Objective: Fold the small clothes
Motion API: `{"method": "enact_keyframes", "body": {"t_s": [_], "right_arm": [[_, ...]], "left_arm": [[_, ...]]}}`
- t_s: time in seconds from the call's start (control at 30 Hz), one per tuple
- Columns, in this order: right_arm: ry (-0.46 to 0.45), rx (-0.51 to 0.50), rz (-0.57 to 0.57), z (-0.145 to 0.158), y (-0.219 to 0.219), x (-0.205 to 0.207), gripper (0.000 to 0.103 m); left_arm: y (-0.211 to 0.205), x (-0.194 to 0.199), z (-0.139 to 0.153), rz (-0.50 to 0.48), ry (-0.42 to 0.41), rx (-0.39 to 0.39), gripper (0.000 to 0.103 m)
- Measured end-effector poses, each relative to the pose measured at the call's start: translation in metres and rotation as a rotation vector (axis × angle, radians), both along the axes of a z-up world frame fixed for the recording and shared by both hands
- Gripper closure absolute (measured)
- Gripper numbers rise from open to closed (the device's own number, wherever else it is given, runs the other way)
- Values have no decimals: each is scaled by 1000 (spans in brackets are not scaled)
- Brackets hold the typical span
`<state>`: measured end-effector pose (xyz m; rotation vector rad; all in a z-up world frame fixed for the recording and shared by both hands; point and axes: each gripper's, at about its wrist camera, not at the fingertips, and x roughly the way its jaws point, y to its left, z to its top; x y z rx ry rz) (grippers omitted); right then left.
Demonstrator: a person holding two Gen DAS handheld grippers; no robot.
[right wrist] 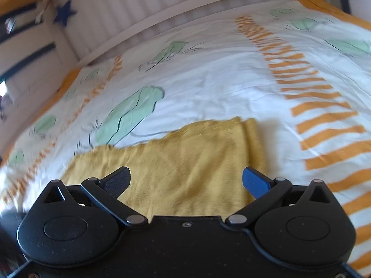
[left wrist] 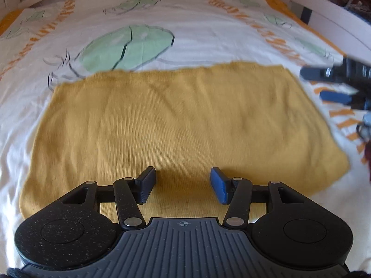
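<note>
Two claws: both over the yellow cloth, neither touching it as far as can be seen.
Left claw: jaws spread apart with nothing between them, above the cloth's near edge, around its middle.
Right claw: jaws spread wide and empty, over the near part of the cloth toward its right end; in the left wrist view it shows blurred off the cloth's far right corner.
Yellow cloth: lies flat on the bed sheet, a broad four-sided piece; its far edge runs roughly straight, its right end shows a doubled layer with a seam-like fold line in the right wrist view.
Open room: bare sheet lies beyond the cloth's far edge and to its left and right sides; a pale bed rail bounds the sheet well beyond the cloth's far edge.
Writing: orange letter-like bars run in bands across the sheet to the right of the cloth; too smeared to read.
Textures: cloth is fine ribbed knit, mustard yellow, lightly rippled; sheet is white woven fabric, creased, printed with green shapes outlined in dark line just beyond the cloth's far left corner.
Claw pads: one dark and finely ridged, one blue.
</note>
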<state>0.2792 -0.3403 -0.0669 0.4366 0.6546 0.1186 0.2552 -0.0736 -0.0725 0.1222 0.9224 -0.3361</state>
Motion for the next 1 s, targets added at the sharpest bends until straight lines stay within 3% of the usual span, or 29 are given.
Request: {"method": "enact_keyframes", "body": {"t_s": [0.13,0.33,0.43,0.77,0.9,1.0], "right_arm": [[7,49,-39,0,-19,0,0],[99,360,-28,-28,-55,6,0],[153,449,-25,-43,-61,9,0],[180,508,61,-58,-60,5,0],[187,506,50,-52,-59,-20,1],[123,466,-10,-42,-59,-49,0]], "left_arm": [[6,-17,-6,35,-26,-5,50],[7,-23,-13,66,-51,-22,44],[7,-24,-15,90,-56,-36,44],[4,-29,-17,107,-69,-30,43],[6,-28,-17,106,-66,-34,43],[6,-29,-17,105,-70,-33,43]]}}
